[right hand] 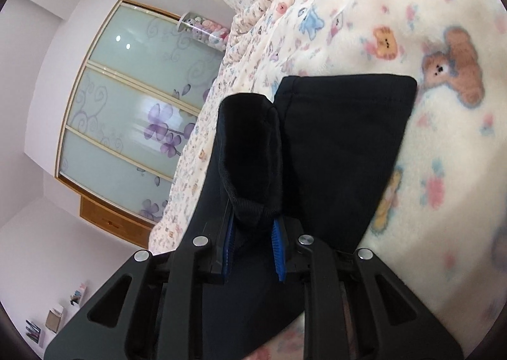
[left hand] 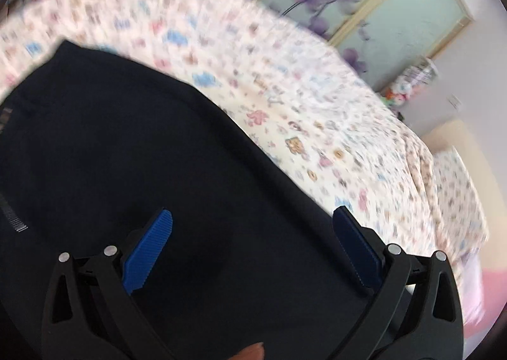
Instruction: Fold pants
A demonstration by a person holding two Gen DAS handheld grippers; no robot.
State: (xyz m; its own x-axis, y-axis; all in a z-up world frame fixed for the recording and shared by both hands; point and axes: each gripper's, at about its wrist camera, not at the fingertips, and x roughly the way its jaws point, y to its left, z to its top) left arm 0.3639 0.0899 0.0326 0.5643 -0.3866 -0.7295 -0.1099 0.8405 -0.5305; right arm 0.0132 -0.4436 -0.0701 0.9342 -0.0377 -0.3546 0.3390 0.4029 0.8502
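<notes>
Dark navy pants [left hand: 133, 150] lie spread on a bed with a cream teddy-bear blanket [left hand: 285, 100]. My left gripper [left hand: 253, 220] hovers over the pants, its blue pads [left hand: 152, 245] wide apart with nothing between them; this view is motion-blurred. In the right wrist view, my right gripper [right hand: 253, 233] is shut on the hem of one pant leg [right hand: 250, 150], which stands bunched up and open above the blue pads [right hand: 279, 249]. The other pant leg [right hand: 342, 144] lies flat on the blanket to its right.
A wardrobe with frosted glass doors and purple flower prints [right hand: 126, 112] stands past the bed. A clear tube of soft toys [right hand: 206, 30] sits beside it. The blanket [right hand: 443, 169] spreads on around the pants. A fingertip [left hand: 250, 352] shows at the left wrist view's bottom edge.
</notes>
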